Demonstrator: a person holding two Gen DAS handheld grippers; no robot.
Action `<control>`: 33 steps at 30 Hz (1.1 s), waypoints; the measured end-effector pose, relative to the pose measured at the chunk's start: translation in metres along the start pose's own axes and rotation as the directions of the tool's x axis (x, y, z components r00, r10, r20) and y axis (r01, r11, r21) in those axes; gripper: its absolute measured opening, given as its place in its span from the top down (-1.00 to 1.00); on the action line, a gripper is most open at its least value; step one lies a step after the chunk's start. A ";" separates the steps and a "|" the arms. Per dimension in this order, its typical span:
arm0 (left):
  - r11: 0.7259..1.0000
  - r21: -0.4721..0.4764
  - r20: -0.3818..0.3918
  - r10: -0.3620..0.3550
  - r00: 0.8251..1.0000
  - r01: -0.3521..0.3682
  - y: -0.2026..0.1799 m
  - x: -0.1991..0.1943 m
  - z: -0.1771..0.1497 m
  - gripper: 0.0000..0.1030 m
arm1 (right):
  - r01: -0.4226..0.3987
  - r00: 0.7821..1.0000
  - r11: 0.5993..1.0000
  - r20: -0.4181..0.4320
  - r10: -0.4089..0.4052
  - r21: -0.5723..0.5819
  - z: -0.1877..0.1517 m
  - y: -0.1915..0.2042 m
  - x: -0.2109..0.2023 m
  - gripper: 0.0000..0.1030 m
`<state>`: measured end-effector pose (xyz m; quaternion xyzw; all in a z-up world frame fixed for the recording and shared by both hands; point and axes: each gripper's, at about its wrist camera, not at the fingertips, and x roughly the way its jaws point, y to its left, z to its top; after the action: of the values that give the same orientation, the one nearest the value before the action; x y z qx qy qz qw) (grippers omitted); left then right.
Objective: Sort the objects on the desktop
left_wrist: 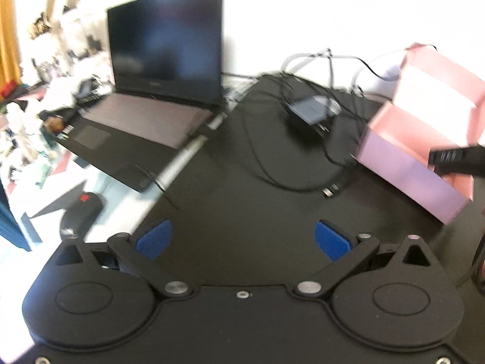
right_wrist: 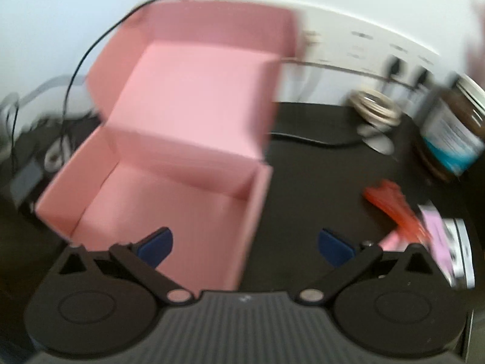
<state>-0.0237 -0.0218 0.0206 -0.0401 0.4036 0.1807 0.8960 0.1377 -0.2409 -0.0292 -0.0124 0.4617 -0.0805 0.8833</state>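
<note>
Left gripper (left_wrist: 242, 239) over the bare black desk mat (left_wrist: 242, 188), jaws spread wide and holding nothing, with a charger (left_wrist: 309, 112) and its tangled cable (left_wrist: 272, 179) ahead, a laptop (left_wrist: 151, 91) to the left. Right gripper (right_wrist: 245, 247) also spread and empty, poised at the open pink box (right_wrist: 169, 182), left finger above its floor; orange item (right_wrist: 394, 209) lying to the right on the mat.

Laptop (left_wrist: 157, 82) left, charger (left_wrist: 312, 110) between, open box (left_wrist: 421, 133) right.
</note>
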 end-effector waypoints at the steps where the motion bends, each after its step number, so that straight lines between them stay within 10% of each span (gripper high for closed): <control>1: 1.000 -0.001 0.008 0.007 1.000 -0.007 0.002 -0.001 0.001 -1.00 | -0.012 1.000 0.999 -0.006 0.012 -0.041 0.000 0.005 0.004 -0.99; 25: 0.987 0.137 0.019 -0.082 0.996 0.079 -0.041 -0.009 -0.003 -1.00 | -0.415 0.910 0.787 -0.211 0.358 -0.457 -0.014 -0.073 0.004 -0.99; 33: 0.975 0.194 0.015 -0.111 0.994 0.106 -0.060 -0.005 -0.003 -1.00 | -0.250 0.934 0.896 0.153 0.323 -0.368 -0.044 -0.089 -0.044 -0.99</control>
<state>-0.0077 -0.0799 0.0175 0.0273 0.4048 0.0918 0.9094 0.0658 -0.3200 -0.0101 -0.1057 0.3696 0.1343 0.9133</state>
